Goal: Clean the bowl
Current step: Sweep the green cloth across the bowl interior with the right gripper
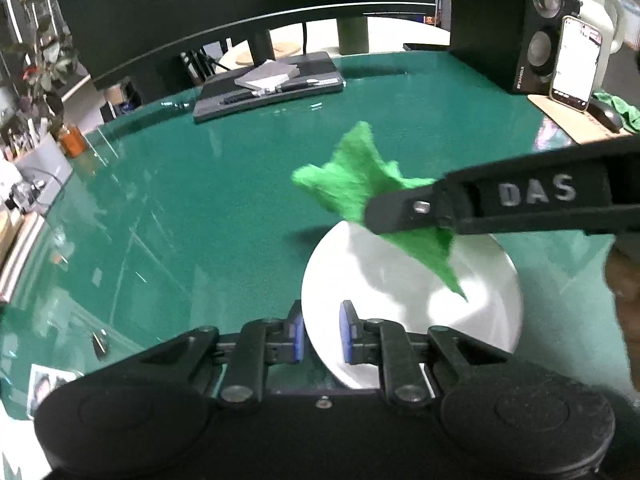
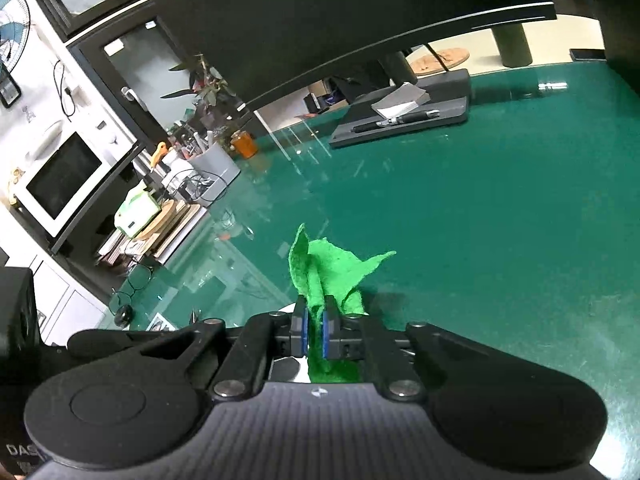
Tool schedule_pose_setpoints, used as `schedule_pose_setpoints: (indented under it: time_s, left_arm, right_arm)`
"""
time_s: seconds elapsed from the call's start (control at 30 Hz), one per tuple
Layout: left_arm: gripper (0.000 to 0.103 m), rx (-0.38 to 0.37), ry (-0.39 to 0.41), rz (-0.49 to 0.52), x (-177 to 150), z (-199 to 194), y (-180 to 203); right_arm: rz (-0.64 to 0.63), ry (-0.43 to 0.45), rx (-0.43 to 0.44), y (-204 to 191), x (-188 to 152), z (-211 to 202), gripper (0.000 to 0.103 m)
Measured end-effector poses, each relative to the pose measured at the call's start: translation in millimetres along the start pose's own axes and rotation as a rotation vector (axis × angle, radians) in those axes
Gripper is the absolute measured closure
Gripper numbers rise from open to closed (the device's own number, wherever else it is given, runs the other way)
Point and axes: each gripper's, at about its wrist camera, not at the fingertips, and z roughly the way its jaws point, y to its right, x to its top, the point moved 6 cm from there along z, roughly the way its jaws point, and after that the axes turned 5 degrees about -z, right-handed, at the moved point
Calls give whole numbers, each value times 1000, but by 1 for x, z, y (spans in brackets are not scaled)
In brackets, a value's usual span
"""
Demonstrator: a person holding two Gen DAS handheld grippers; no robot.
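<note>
Looking along the left gripper [image 1: 322,334] from the left wrist view, the green table [image 1: 180,208] is stretching wide and bare to the left and ahead, with open room running up to a dark tray [image 1: 268,88] of pens under the monitor [image 1: 240,4]. The far right corner is crowding in: a speaker [image 1: 548,28], a phone [image 1: 574,64] leaning on it and a mouse [image 1: 606,114] on a pad. The table's left edge is curving past an amber jar [image 1: 74,142] and shelf clutter. The left tongs are clamping the near rim of the white bowl [image 1: 400,280], one blue pad sitting outside the rim and one inside. The bowl is standing tilted on the table at lower centre-right. The right gripper [image 1: 380,216] is reaching in from the right, pinching a green cloth [image 1: 352,176] whose lower corner is hanging inside the bowl.

In the right wrist view, the table is lying clear ahead and to the right as far as the tray [image 2: 404,120]; its left edge is falling away toward a microwave [image 2: 64,178] and cabinets. The right tongs [image 2: 315,334] are nearly together, gripping the cloth [image 2: 328,276] between blue pads, folds fanning upward. Only a sliver of the bowl [image 2: 302,372] is peeking beneath the fingers.
</note>
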Motion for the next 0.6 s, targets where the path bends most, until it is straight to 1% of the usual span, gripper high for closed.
schedule_pose_setpoints:
  time_s: [0.07, 0.13, 0.17, 0.2, 0.4, 0.47, 0.6]
  left_arm:
    - [84, 11, 5, 7, -3, -2, 4]
    - [84, 15, 4, 2, -4, -3, 3]
    - [84, 13, 4, -3, -4, -3, 3]
    - [84, 11, 4, -7, -4, -3, 3]
    - [83, 16, 5, -11, -4, -4, 3]
    - [82, -9, -15, 15, -2, -5, 5]
    - [82, -22, 30, 72, 16, -8, 4]
  right_arm:
    - [-39, -20, 40, -12, -1, 7, 94]
    - [-83, -32, 63, -22, -3, 12, 94]
    - [-99, -30, 62, -25, -3, 12, 95]
    - [-100, -28, 58, -25, -3, 12, 98]
    - [-41, 3, -23, -3, 0, -3, 101]
    - [-26, 6, -41, 3, -1, -10, 101]
    - [-30, 5, -52, 4, -2, -11, 99]
